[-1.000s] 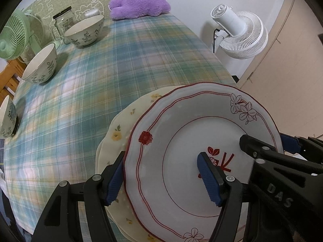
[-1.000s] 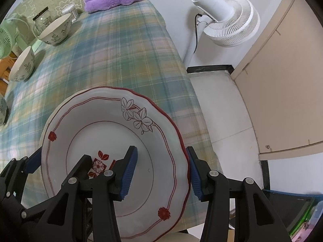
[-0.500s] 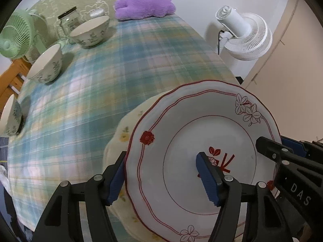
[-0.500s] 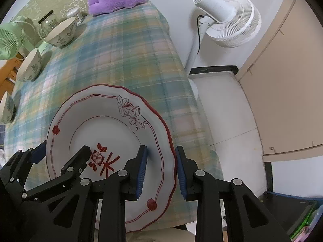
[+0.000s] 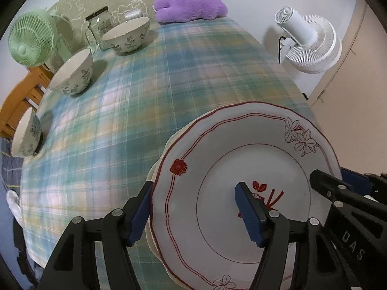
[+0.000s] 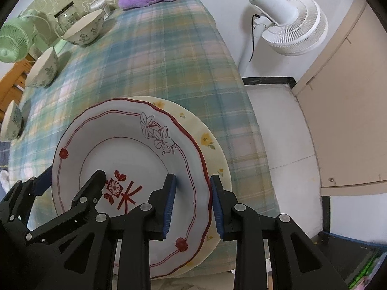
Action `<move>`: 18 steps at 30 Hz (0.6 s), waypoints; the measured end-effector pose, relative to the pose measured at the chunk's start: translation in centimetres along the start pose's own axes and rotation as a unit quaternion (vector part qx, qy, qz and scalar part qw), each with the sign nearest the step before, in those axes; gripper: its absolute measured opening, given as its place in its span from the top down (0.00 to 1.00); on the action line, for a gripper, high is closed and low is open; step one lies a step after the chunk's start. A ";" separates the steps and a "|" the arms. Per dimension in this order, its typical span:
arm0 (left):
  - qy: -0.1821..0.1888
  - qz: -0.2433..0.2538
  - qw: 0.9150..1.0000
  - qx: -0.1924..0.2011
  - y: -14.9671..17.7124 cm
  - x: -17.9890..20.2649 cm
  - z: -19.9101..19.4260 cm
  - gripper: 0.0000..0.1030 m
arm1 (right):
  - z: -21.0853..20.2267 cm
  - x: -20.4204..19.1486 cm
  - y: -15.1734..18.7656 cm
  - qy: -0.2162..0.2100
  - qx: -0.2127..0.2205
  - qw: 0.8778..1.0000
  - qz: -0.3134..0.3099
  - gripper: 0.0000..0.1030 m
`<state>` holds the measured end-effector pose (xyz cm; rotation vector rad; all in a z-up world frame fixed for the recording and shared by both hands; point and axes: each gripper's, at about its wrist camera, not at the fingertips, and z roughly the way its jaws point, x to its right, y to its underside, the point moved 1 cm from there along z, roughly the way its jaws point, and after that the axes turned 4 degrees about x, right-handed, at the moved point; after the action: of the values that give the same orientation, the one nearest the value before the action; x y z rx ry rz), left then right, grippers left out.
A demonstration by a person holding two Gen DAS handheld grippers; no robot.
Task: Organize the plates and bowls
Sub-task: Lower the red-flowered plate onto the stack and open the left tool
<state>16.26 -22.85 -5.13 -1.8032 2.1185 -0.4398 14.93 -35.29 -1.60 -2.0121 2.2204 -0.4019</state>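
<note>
Red-rimmed plate (image 6: 125,159), over a yellow plate (image 6: 212,159) at the table (image 6: 169,48) edge, is pinched by the right gripper (image 6: 193,205), straddled by the left gripper (image 5: 193,212), grip unclear; both could be chipped by uneven release.

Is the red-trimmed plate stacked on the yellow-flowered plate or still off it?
Stacked. The red-trimmed plate lies over the yellow-flowered plate, whose rim peeks out beyond its right edge. Whether it fully rests there is unclear.

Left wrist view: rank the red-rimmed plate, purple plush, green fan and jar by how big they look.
1. Red-rimmed plate, though nearness inflates it.
2. Purple plush.
3. Green fan.
4. Jar, partly hidden.
</note>
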 end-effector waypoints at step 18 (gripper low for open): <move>0.024 -0.031 0.999 -0.010 -1.3 -0.3 0.7 0.12 | -0.4 0.0 -1.6 -0.018 0.026 0.999 -0.020 0.63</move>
<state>17.73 -22.77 -5.22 -1.8928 2.1103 -0.4832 16.36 -35.41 -0.73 -2.0232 2.1296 -0.4205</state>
